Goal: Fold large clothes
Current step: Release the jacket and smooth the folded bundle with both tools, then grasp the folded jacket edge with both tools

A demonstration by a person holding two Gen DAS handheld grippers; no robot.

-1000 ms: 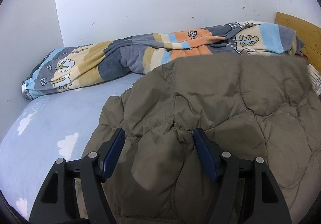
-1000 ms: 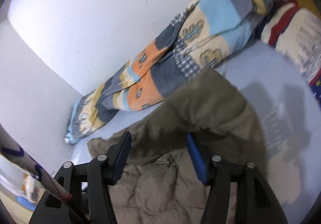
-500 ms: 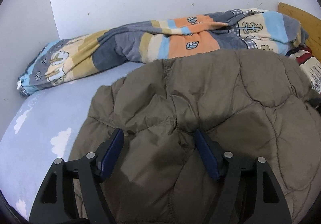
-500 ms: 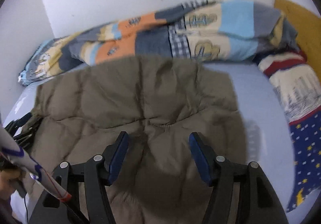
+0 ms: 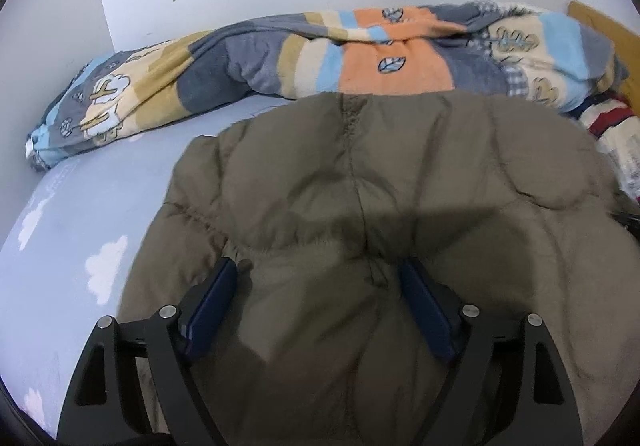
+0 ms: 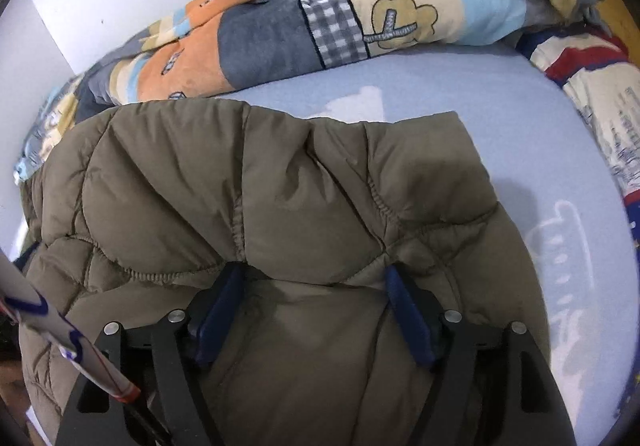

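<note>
Jacket (image 5: 400,182) now flatter, bunched between both grippers' just-widened jaws.

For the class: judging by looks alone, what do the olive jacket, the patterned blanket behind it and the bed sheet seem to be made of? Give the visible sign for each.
Olive jacket: probably a smooth synthetic shell over padding; faint sheen, puffy stitched panels.
Patterned blanket: likely fleece or plush; matte, fuzzy surface, soft rounded folds.
Bed sheet: thin printed fabric, perhaps cotton; flat, matte, white clouds on pale blue.

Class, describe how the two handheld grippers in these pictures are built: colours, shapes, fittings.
Left gripper and right gripper match: black angular frames with triangular cut-outs, silver round bolt heads, and flat dark-blue pads lining each finger.
</note>
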